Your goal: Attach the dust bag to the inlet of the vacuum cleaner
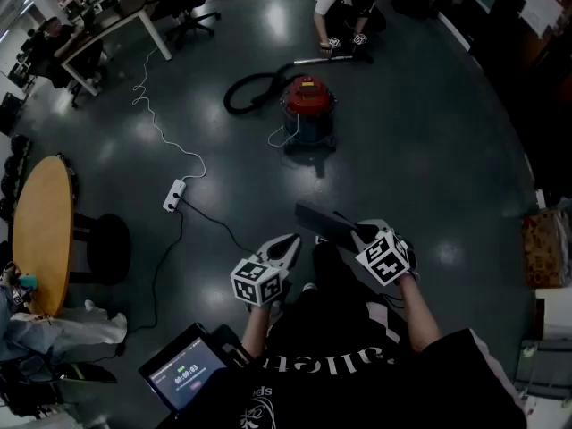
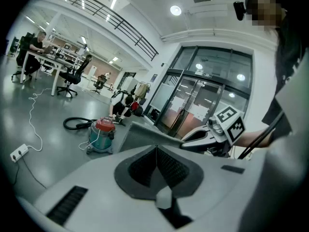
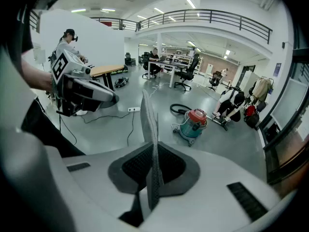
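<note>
- The left hand-held gripper is fully closed; its pads meet and nothing lies between them.
- The right hand-held gripper is closed on the dust bag, clamping one edge of it.
- In the right gripper view the dust bag appears edge-on as a thin, flat grey sheet that rises straight out from between the pads.
- In the head view the dust bag extends ahead of the right hand-held gripper and towards the left one, clear of the floor.
- The left hand-held gripper is just beside the dust bag and does not touch it.
- The vacuum cleaner, with a red top and a teal drum, stands on the floor well ahead of both hand-held grippers, well apart from the dust bag.
- A black hose curls on the floor on the left side of the vacuum cleaner.
- The inlet cannot be made out at this range.
- A second person crouches beyond the vacuum cleaner.
- A power strip lies on the floor ahead and left of the left hand-held gripper.
</note>
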`<move>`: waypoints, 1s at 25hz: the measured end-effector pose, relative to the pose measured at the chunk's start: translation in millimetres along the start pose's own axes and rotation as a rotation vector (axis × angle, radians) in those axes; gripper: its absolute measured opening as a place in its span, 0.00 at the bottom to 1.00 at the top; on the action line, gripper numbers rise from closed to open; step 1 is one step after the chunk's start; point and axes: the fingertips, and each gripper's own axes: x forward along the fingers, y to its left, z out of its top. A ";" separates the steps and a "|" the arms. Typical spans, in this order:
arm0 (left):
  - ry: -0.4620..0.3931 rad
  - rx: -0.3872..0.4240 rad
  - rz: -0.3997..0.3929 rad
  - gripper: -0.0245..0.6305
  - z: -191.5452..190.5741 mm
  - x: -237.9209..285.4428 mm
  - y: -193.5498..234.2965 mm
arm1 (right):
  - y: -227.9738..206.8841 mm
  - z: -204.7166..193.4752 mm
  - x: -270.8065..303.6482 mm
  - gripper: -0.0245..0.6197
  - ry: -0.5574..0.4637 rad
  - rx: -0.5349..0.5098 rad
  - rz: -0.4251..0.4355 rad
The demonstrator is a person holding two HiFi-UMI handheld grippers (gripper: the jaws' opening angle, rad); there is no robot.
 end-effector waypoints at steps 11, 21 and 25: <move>0.019 0.030 0.044 0.05 89.9 96.7 93.6 | -109.3 55.9 90.5 0.10 0.006 -0.006 0.073; 0.039 0.083 0.054 0.05 196.3 197.2 163.4 | -203.1 122.0 162.4 0.10 -0.032 -0.031 0.140; 0.044 0.090 0.059 0.05 222.4 223.3 188.9 | -234.1 132.8 183.0 0.10 -0.027 -0.005 0.146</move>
